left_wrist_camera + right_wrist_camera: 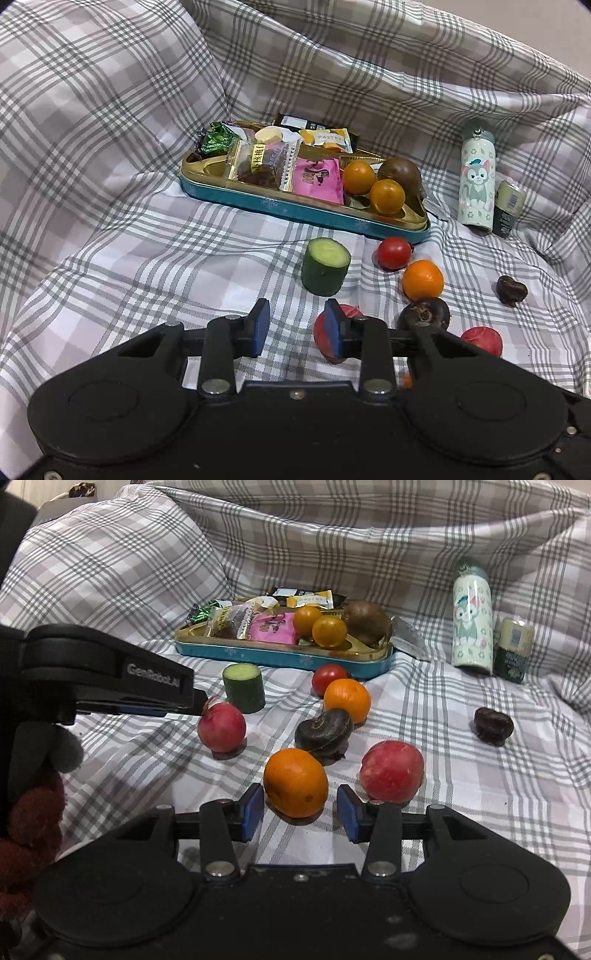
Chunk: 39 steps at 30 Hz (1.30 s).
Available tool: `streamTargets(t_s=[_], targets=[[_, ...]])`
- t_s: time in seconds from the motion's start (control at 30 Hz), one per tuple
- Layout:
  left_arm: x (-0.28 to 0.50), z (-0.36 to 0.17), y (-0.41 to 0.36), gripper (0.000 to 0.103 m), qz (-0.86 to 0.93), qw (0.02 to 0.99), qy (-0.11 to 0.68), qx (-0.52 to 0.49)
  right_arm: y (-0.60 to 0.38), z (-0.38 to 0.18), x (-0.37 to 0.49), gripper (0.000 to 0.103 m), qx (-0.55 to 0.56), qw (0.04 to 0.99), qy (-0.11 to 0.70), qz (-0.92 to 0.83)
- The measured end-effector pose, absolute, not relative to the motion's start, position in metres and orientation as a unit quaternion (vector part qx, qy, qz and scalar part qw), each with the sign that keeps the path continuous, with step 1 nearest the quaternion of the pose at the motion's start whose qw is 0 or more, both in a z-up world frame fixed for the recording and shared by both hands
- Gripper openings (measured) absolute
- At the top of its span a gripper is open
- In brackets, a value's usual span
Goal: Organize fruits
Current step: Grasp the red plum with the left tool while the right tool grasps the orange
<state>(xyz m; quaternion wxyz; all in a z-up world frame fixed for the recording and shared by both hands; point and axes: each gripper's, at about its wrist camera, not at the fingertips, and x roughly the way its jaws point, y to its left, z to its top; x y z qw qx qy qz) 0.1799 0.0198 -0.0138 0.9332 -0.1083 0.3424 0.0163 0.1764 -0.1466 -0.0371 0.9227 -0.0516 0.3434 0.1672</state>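
Observation:
My right gripper point(301, 810) is open, and a loose orange point(295, 782) lies on the cloth just ahead of its blue pads, apart from both. A red fruit point(391, 770) sits to its right. My left gripper point(295, 326) is open above the cloth; a red radish point(351, 312) sits just outside its right finger, partly hidden. In the right wrist view the left gripper point(195, 705) hovers at the radish point(221, 727). The teal tray point(303, 212) holds snacks, two oranges point(358, 177) and a kiwi point(400, 171).
Loose on the plaid cloth: a cucumber piece point(243, 686), a tomato point(330, 675), another orange point(347, 699), a dark water chestnut point(323, 733) and a dark nut point(493, 725). A cartoon bottle point(472, 624) and small jar point(513, 650) stand at the right. Raised cloth folds surround the area.

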Motion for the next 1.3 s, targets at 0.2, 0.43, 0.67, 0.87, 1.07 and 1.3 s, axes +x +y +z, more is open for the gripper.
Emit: streamTargets(t_s=[0.2, 0.43, 0.67, 0.87, 1.07, 1.3], targets=[[0.18, -0.015, 0.021, 0.043, 0.022, 0.932, 0.344, -0.111, -0.142, -0.034, 0.161, 0.038, -0.086, 0.923, 0.324, 0.189], [0.18, -0.015, 0.024, 0.043, 0.027, 0.931, 0.346, -0.115, -0.136, -0.028, 0.137, 0.037, -0.112, 0.918, 0.301, 0.232], [0.179, -0.014, 0.026, 0.043, 0.026, 0.93, 0.344, -0.122, -0.134, -0.027, 0.148, 0.043, -0.084, 0.917, 0.319, 0.226], [0.175, -0.011, 0.029, 0.043, 0.022, 0.933, 0.334, -0.128, -0.126, -0.037, 0.165, 0.047, -0.079, 0.906, 0.351, 0.224], [0.171, -0.007, 0.024, 0.043, -0.003, 0.939, 0.321, -0.122, -0.13, -0.039, 0.166, 0.043, -0.066, 0.907, 0.355, 0.214], [0.172, -0.01, 0.005, 0.043, -0.043, 0.938, 0.333, -0.081, -0.156, -0.031, 0.155, 0.043, -0.054, 0.916, 0.36, 0.168]])
